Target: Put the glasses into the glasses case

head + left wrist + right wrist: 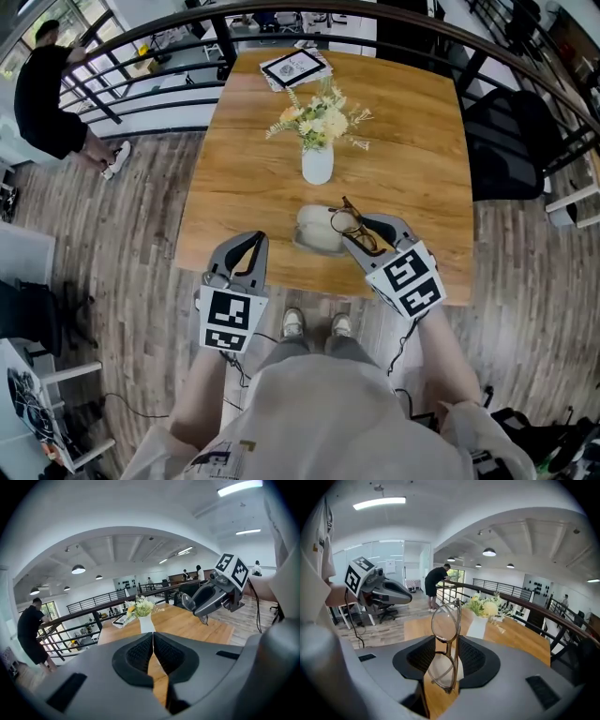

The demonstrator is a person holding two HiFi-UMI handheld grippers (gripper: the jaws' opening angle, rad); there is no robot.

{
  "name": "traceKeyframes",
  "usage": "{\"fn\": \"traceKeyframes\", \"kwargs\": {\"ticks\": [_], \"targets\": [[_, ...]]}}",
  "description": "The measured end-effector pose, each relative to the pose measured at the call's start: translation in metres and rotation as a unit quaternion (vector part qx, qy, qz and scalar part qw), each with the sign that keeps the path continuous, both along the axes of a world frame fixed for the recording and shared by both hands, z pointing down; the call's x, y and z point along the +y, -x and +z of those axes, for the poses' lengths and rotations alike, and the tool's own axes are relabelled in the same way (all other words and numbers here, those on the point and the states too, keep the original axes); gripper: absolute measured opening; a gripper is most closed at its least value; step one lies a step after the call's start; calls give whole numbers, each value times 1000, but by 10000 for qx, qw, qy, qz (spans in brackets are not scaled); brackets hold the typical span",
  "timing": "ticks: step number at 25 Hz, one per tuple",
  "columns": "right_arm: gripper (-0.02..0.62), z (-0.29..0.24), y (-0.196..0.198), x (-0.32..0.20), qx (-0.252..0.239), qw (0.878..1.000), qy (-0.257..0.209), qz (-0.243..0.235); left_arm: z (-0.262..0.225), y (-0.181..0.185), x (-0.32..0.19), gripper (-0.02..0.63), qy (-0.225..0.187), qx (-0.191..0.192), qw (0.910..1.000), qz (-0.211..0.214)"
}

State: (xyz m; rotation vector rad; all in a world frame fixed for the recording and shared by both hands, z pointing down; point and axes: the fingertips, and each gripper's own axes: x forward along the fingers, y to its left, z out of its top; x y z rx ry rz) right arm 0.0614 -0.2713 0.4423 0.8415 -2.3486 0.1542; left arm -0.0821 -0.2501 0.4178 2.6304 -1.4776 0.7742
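Observation:
Brown round-rimmed glasses (pixel 444 646) stand on edge between the pads of my right gripper (pixel 446 656), which is shut on them. In the head view the glasses (pixel 354 225) hang just right of the pale oval glasses case (pixel 318 230) lying on the wooden table (pixel 412 141) near its front edge. My right gripper (pixel 370 239) is over that edge. My left gripper (pixel 246 251) sits at the table's front left corner, its jaws shut with nothing between them (pixel 152 651). The left gripper view also catches the right gripper (pixel 206 603) holding the glasses (pixel 190 603).
A white vase of flowers (pixel 318 141) stands mid-table behind the case. A framed card (pixel 295 67) lies at the far edge. A dark railing (pixel 169 47) runs behind the table, with a person (pixel 52 98) leaning at it far left. A dark chair (pixel 511 141) stands to the right.

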Motion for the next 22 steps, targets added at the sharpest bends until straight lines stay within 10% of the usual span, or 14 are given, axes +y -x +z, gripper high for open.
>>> {"fn": "traceKeyframes", "kwargs": {"ticks": [22], "targets": [[178, 201, 47, -32, 651, 9730, 1904, -1134, 150, -9, -51, 20, 1531, 2, 9882, -32]]}}
